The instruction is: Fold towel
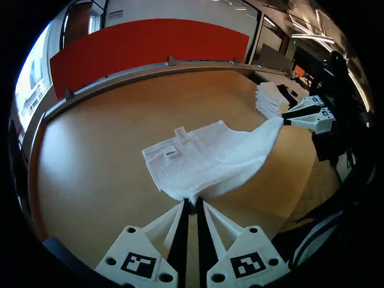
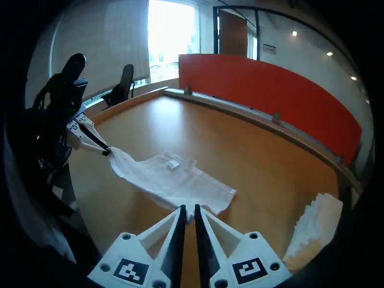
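Note:
A white towel [image 1: 206,158] lies partly on the wooden table [image 1: 105,144], with a small label [image 1: 170,152] facing up. My left gripper [image 1: 192,201] is shut on its near corner. My right gripper [image 1: 284,120] pinches another corner and holds it lifted off the table at the right. In the right gripper view, the towel [image 2: 168,185] stretches from my right gripper [image 2: 188,211], shut on one corner, to my left gripper [image 2: 106,152], shut on the raised far-left corner.
A stack of folded white towels [image 1: 269,98] sits near the table's edge [image 2: 314,225]. A red partition [image 1: 153,43] runs along the far side of the table. An office chair [image 2: 125,81] stands beyond the table by the window.

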The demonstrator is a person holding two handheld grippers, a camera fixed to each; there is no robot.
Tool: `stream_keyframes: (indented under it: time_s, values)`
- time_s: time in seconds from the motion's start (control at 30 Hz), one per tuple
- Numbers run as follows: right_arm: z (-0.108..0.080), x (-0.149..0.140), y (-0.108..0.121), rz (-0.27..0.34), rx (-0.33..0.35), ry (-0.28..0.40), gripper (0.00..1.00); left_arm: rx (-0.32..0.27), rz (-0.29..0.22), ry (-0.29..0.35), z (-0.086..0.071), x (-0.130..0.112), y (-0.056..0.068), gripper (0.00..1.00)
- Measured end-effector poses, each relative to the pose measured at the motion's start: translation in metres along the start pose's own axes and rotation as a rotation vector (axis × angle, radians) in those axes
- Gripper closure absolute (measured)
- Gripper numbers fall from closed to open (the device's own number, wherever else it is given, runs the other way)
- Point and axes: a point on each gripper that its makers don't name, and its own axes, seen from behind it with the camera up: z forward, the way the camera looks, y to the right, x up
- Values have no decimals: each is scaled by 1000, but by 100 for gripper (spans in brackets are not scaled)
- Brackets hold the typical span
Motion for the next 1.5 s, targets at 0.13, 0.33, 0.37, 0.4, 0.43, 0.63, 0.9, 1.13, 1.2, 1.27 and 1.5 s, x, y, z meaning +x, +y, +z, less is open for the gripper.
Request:
stream_keyframes:
  time_s: [0.13, 0.33, 0.37, 0.4, 0.43, 0.63, 0.9, 1.13, 1.2, 1.27, 1.5]
  values:
    - [3, 0, -1, -4, 5, -5, 87, -3, -16, -5, 4, 1, -1, 89]
    - [13, -3, 4, -4, 8, -23, 87, 2, -31, 0, 14, 7, -6, 89]
    - [16, -4, 5, -3, 9, -25, 87, 4, -33, 1, 16, 8, -7, 89]
    - [18, -4, 6, -2, 10, -28, 87, 6, -36, 0, 18, 9, -8, 89]
    - [21, -4, 8, -1, 10, -30, 87, 8, -41, -1, 21, 10, -10, 89]
    - [36, -5, 24, -2, 0, -46, 87, 20, -70, -7, 38, 18, -21, 89]
    - [60, -8, 45, 1, -20, -77, 87, 54, -99, -21, 64, 25, -41, 89]
    - [76, -16, 52, 12, -26, -105, 87, 65, -106, -42, 84, 26, -52, 89]
    - [78, -19, 54, 15, -26, -112, 87, 63, -107, -48, 89, 25, -54, 89]
    - [82, -22, 55, 21, -27, -120, 87, 64, -110, -54, 93, 23, -56, 89]
    - [100, -37, 62, 41, -30, -161, 87, 73, -129, -72, 117, 14, -64, 89]
